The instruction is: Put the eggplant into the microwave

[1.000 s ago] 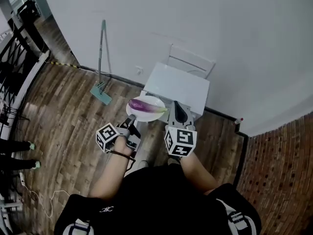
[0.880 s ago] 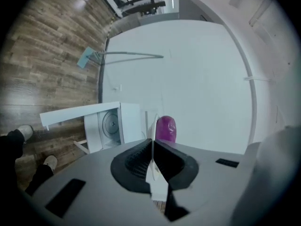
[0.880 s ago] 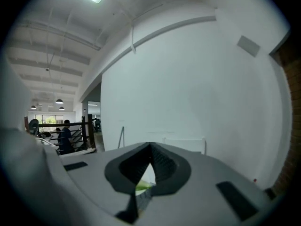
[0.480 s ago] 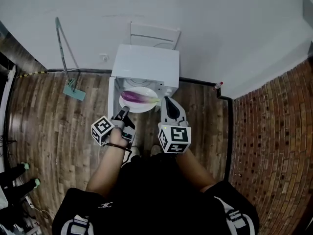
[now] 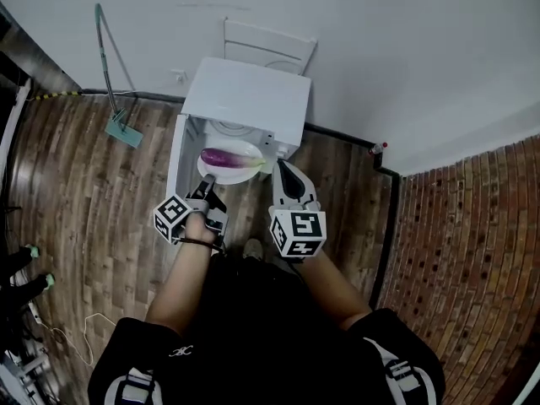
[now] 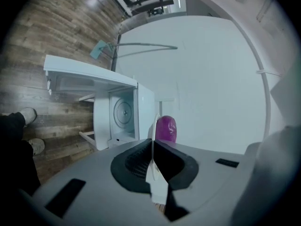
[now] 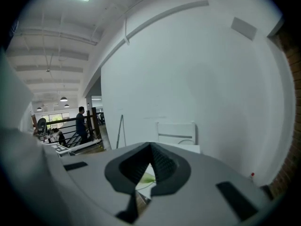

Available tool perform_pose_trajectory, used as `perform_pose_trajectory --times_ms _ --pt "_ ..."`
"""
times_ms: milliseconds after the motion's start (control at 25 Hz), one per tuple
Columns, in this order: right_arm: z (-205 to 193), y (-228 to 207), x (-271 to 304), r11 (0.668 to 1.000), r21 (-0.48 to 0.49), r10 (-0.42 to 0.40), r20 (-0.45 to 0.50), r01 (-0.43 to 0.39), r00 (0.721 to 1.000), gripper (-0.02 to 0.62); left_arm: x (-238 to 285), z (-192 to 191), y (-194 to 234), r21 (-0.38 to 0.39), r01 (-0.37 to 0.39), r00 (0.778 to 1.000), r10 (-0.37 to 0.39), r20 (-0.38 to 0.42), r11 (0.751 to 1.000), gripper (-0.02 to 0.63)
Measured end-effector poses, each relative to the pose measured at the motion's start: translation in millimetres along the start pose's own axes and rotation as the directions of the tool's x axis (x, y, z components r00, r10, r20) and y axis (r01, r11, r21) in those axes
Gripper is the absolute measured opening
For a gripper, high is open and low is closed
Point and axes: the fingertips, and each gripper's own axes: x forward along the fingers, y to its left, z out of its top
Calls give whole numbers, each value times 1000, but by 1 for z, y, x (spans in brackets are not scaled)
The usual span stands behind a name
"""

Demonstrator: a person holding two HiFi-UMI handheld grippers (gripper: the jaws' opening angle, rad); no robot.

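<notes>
- Microwave [image 5: 245,99]: the white unit stands against the wall with its door [image 5: 175,154] swung open to the left in the head view. The cavity faces the person. Judged step: carry the loaded plate through the opening onto the cavity floor.
- Plate [image 5: 242,175]: the white plate sits at the mouth of the cavity, carried by both tongs on opposite rims. Hold it level and move both hands at the same rate, since uneven travel is likely to tilt it.
- Eggplant [image 5: 221,155]: the purple eggplant lies loose across the plate, green stem toward the right side. It is likely to roll if the plate tips. Avoid jolts against the cavity frame.
- Left tongs [image 5: 208,186]: narrow, clamped on the near-left rim of the plate. The thin white edge shows between the pads in the left gripper view.
- Right tongs [image 5: 283,169]: narrow, closed on the right rim of the plate. Clear the front panel on this side when advancing.
- Release: open the tongs only once the plate rests flat inside.
</notes>
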Motion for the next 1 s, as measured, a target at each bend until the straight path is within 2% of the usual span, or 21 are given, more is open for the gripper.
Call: perform_pose_trajectory --times_ms 280,600,840,1000 --pt "-38 -7 31 997 3 72 -43 -72 997 9 34 -5 33 -31 -17 998 19 52 999 15" --pt "-103 -19 76 995 5 100 -57 -100 993 9 93 24 89 -32 -20 995 23 100 999 15" --pt "-176 -31 120 997 -8 81 -43 -81 996 9 150 47 142 12 1 998 -2 67 1000 15" --pt "-238 -45 147 996 19 83 -35 -83 996 9 183 59 179 9 38 997 -39 68 999 15"
